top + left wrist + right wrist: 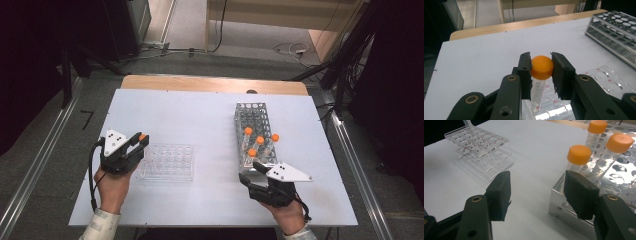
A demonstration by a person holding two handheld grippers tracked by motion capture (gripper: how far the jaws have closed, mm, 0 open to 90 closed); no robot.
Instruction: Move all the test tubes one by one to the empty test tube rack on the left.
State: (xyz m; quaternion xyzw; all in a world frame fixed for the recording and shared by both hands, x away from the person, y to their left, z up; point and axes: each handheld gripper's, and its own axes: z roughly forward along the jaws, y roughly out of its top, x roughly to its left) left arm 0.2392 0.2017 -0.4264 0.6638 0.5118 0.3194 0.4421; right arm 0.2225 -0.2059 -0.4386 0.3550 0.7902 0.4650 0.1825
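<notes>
High view: white table (200,115) is carrying a metal rack (255,131) right of the clear rack (167,162). Left gripper (541,68) is clamping an orange-capped tube (540,75) by its cap, tube tip probably just above the clear rack's left edge. Right gripper (537,192) is sitting with jaws apart, holding nothing, well right of the clear rack.

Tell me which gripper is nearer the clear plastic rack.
Left. The left gripper, holding an orange-capped tube, is over the clear plastic rack's left edge; the right gripper sits by the metal rack.

Left gripper (541,68) jaws clamp orange-capped tube (541,68) upright above clear plastic rack (609,81); metal rack (616,32) far right.
</notes>
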